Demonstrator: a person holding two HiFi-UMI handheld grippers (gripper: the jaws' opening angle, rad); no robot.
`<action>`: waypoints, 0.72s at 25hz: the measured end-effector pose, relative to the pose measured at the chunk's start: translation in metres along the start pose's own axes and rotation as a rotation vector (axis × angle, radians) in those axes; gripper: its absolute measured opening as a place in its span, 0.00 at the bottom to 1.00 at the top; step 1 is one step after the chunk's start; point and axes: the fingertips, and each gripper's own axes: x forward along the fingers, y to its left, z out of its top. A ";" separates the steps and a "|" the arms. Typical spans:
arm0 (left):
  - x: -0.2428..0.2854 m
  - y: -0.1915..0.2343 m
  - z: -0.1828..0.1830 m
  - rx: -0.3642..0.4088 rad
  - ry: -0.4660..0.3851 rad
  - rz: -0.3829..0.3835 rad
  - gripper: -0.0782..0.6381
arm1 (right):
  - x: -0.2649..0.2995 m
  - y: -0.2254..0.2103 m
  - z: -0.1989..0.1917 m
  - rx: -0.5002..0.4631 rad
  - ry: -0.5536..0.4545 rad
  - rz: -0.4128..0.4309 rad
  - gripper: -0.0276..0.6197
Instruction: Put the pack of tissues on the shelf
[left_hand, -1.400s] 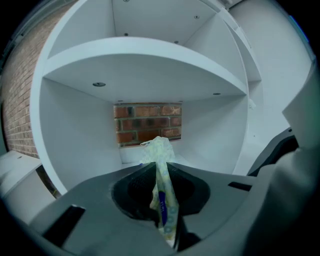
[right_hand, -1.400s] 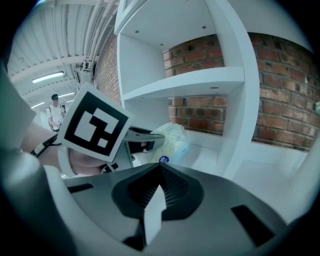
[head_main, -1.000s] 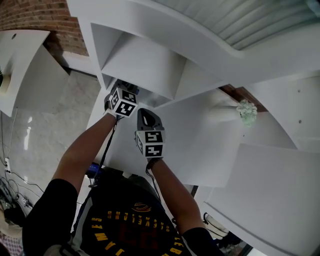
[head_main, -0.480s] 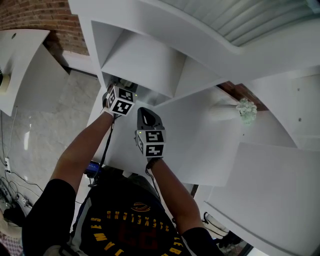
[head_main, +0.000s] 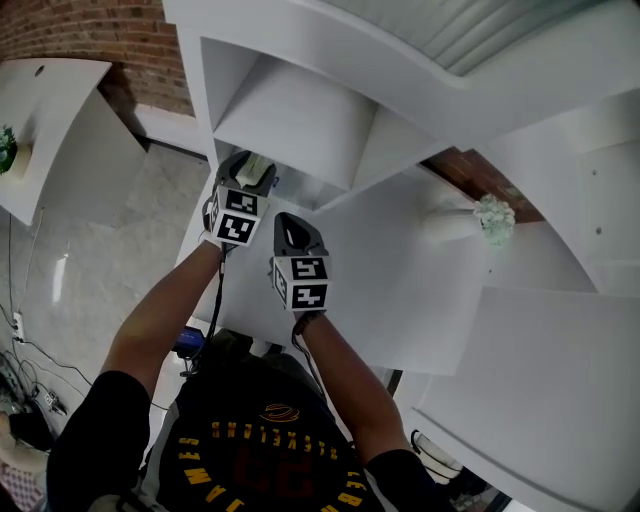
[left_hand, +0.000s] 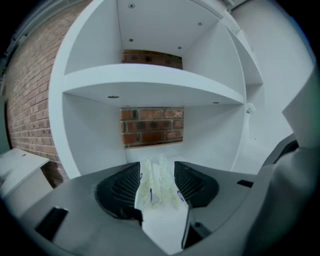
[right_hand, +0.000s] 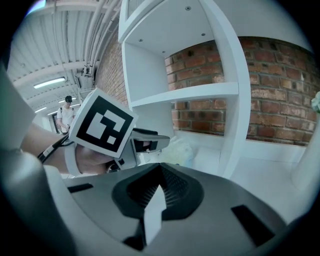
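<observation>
The pack of tissues (left_hand: 157, 186) is pale with small green and blue print. It lies in the lower compartment of the white shelf unit (left_hand: 150, 85), between the jaws of my left gripper (left_hand: 156, 169). Those jaws are opening and their pads stand slightly off the pack's sides. In the head view the pack (head_main: 256, 166) shows just past the left gripper (head_main: 250, 176) at the compartment's mouth. My right gripper (head_main: 292, 230) hovers beside it over the white ledge, shut and empty. From the right gripper view (right_hand: 161, 174) the pack (right_hand: 181, 150) lies ahead on the shelf floor.
A brick wall (left_hand: 152, 125) backs the shelf compartments. A white vase with a green plant (head_main: 490, 222) stands on the ledge to the right. A white table (head_main: 55, 120) is at far left over the pale floor. A person (right_hand: 65, 112) stands far off.
The left gripper's jaws have parted from the tissue pack, and the gripper has drawn back a little from the compartment. The pack now shows beyond its tips. The right gripper has stayed put.
</observation>
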 end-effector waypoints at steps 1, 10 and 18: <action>-0.005 -0.001 -0.003 0.000 0.006 0.003 0.38 | -0.002 0.002 -0.001 0.000 -0.001 0.005 0.04; -0.067 -0.002 -0.004 -0.081 -0.009 0.072 0.38 | -0.020 0.010 0.004 0.003 -0.035 0.038 0.04; -0.134 -0.028 0.007 -0.229 -0.043 0.053 0.38 | -0.045 0.019 -0.003 0.011 -0.050 0.066 0.04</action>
